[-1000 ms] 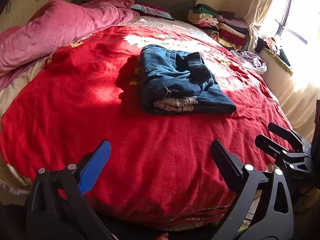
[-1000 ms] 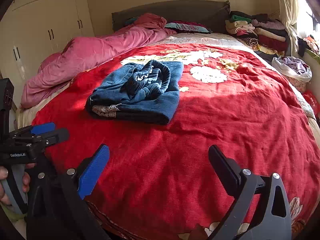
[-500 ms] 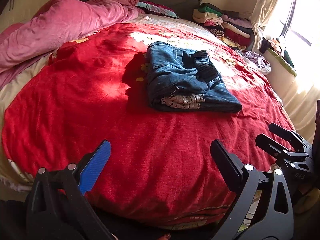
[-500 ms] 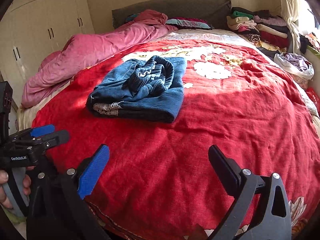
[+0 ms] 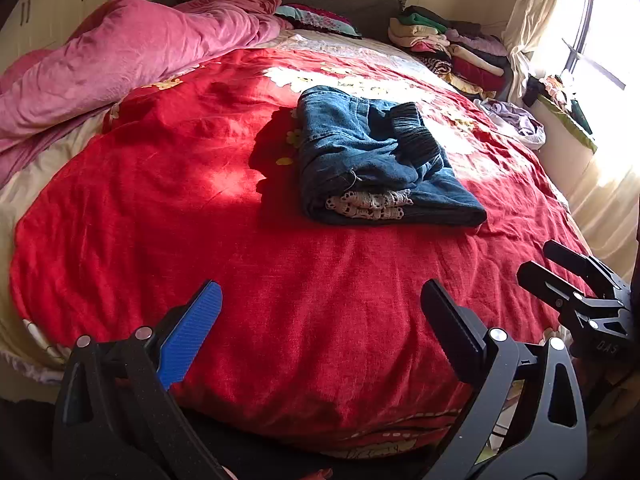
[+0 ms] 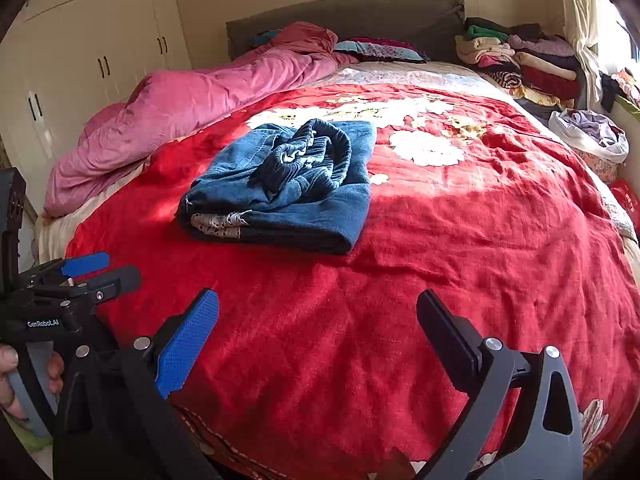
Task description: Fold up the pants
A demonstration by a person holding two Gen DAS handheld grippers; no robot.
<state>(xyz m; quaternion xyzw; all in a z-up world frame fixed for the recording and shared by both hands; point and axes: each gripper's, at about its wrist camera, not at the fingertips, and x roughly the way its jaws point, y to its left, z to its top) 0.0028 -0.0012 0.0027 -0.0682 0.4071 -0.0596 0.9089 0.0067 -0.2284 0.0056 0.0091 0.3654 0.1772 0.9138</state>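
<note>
Partly, pants [image 5: 372, 160] folds hide lace trim

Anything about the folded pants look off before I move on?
Yes: the waistband sits bunched and twisted on top of the pants instead of flat, and a lace hem pokes out at the near edge.

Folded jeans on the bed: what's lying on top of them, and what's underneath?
On top of the folded jeans sits their bunched dark elastic waistband. Lace trim pokes from the near edge. Underneath is the red bedspread; anything else beneath is hidden.
</note>
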